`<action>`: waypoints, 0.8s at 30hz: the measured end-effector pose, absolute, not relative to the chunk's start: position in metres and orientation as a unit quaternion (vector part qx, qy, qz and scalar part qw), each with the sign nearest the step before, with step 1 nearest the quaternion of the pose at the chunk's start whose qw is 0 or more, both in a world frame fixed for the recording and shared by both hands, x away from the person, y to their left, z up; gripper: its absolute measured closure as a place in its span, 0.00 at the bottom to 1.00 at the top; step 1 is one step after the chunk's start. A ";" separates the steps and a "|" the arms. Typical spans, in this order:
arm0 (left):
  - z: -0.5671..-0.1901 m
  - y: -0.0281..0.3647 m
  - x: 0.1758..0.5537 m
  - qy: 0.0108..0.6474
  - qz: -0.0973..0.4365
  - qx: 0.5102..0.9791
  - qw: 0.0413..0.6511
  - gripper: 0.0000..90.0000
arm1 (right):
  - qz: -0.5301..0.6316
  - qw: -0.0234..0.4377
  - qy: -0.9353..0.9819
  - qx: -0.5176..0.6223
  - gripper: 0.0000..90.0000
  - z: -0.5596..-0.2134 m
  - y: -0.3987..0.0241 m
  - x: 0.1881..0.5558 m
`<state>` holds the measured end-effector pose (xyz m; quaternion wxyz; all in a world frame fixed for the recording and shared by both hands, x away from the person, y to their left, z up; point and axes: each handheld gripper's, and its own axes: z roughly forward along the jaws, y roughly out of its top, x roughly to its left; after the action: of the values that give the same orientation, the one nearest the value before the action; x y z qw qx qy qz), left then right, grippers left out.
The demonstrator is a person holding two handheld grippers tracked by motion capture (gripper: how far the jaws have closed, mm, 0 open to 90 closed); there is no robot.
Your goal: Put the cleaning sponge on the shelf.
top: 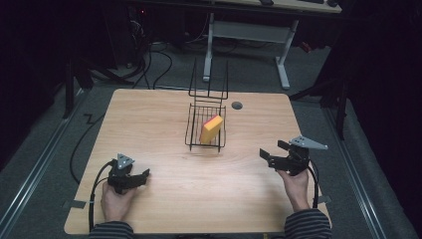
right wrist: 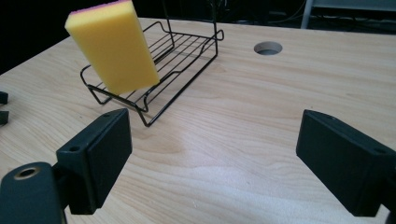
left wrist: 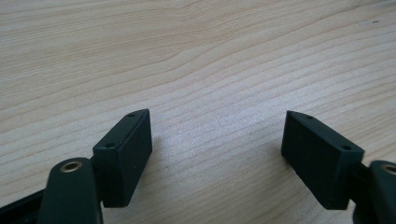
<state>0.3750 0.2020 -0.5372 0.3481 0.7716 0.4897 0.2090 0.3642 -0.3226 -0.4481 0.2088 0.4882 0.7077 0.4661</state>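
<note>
Sponge and rack sit together near the far middle of the tabletop: the yellow rectangular foam sponge with a thin pink scouring face (top: 211,129) stands tilted on one long edge inside the black wire dish rack (top: 195,130), leaning against the rack's right side wall, which looks to be what keeps it from falling flat. The rack's tall wire handle rises at the far end, toward the far edge.

The right gripper (top: 272,154) hovers near the right edge of the tabletop, well apart from the rack, pointing left toward it. In the right gripper view its jaws stand partly spread with nothing between them, only bare wood, and the sponge (right wrist: 113,45) lies beyond them. I judge it is either lining up on the sponge or idle after a placement; the pictures cannot settle which.

The left gripper (top: 141,176) rests low by the near left corner, held in the person's hand. In the left gripper view its jaws are wide apart and empty, close over the wood, which suggests a parked, waiting hand.

The light wooden table (top: 164,114) has rounded corners, a clear grain and a round cable hole (top: 237,105) by the far edge, right of the rack. Around it, the room is dark, with grey carpet, trailing cables and a white-legged desk (top: 249,37) beyond.
</note>
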 end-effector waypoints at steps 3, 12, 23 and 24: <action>-0.537 0.202 0.375 0.490 0.209 0.772 0.348 0.28 | 0.465 0.207 0.705 0.493 0.12 -0.453 -0.325 0.362; -0.537 0.202 0.375 0.490 0.209 0.772 0.348 0.28 | 0.456 0.205 0.700 0.509 0.14 -0.469 -0.332 0.357; -0.537 0.202 0.375 0.490 0.209 0.772 0.348 0.28 | 0.439 0.206 0.699 0.526 0.16 -0.485 -0.337 0.354; -0.537 0.202 0.375 0.490 0.209 0.772 0.348 0.28 | 0.438 0.206 0.698 0.528 0.15 -0.487 -0.337 0.354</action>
<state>0.3750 0.2020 -0.5372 0.3480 0.7716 0.4897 0.2091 0.3538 -0.3368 -0.4869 0.2057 0.5283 0.6979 0.4377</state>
